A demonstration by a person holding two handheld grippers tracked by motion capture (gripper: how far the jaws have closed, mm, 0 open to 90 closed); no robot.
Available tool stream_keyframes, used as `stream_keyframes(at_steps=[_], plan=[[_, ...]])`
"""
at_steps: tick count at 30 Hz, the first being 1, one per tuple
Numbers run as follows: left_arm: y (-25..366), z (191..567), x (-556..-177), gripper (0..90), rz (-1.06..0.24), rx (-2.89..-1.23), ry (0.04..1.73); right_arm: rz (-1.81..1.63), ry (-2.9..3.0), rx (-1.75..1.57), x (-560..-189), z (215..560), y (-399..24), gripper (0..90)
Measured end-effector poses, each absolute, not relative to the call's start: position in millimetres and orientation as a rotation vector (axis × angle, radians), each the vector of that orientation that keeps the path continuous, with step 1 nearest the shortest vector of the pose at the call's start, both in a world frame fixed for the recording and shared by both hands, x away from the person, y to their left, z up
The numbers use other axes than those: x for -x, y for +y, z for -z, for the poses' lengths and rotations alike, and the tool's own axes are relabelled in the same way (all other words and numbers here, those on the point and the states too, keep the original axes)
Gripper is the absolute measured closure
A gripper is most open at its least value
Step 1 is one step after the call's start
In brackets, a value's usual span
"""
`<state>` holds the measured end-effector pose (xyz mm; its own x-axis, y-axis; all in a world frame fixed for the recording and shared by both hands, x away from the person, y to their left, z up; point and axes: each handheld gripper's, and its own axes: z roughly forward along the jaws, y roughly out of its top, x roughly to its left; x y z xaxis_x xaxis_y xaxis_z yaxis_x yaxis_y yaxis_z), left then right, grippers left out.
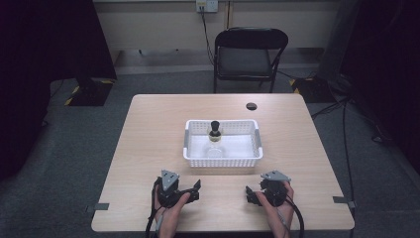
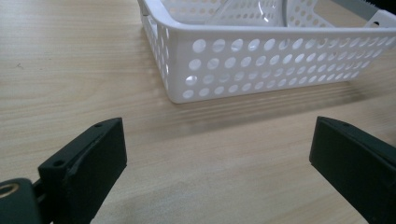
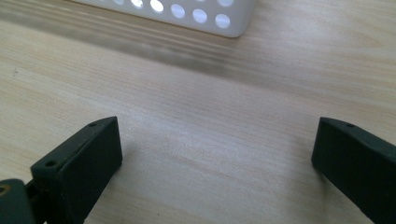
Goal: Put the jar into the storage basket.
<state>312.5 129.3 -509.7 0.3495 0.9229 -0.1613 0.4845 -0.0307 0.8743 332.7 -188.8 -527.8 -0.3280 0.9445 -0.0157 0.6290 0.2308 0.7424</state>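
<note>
Left gripper and right gripper wide apart, near white basket

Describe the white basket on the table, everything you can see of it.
The white basket is a shallow rectangular tray of what looks like plastic, its walls pierced with rows of round holes and topped by a solid rim. It sits flat near the middle of the wooden table, long side facing the person. Inside stand a small bottle with a black top and something clear. Neither gripper touches it.

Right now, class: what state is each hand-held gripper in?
Left hand-held gripper: open, holding nothing, jaws wide apart above the table.
Right hand-held gripper: open, holding nothing.
</note>
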Motion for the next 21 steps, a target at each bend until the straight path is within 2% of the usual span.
stream_keyframes(at_steps=[10,12,15,21], plan=[[126.3,522.2,-319.4,4.0,-0.588,-1.737,1.331,-0.893,2.040,-1.442,-332.7,527.8,-188.7,0.5],[125.6,521.7,-318.7,4.8,-0.630,-1.718,1.334,-0.893,2.040,-1.442,-332.7,527.8,-188.7,0.5],[124.5,522.1,-321.7,4.8,-0.606,-1.753,1.341,-0.892,2.039,-1.443,-332.6,527.9,-188.6,0.5],[119.4,524.1,-329.7,4.8,-0.610,-1.819,1.438,-0.892,2.038,-1.444,-332.5,527.9,-188.6,0.5]])
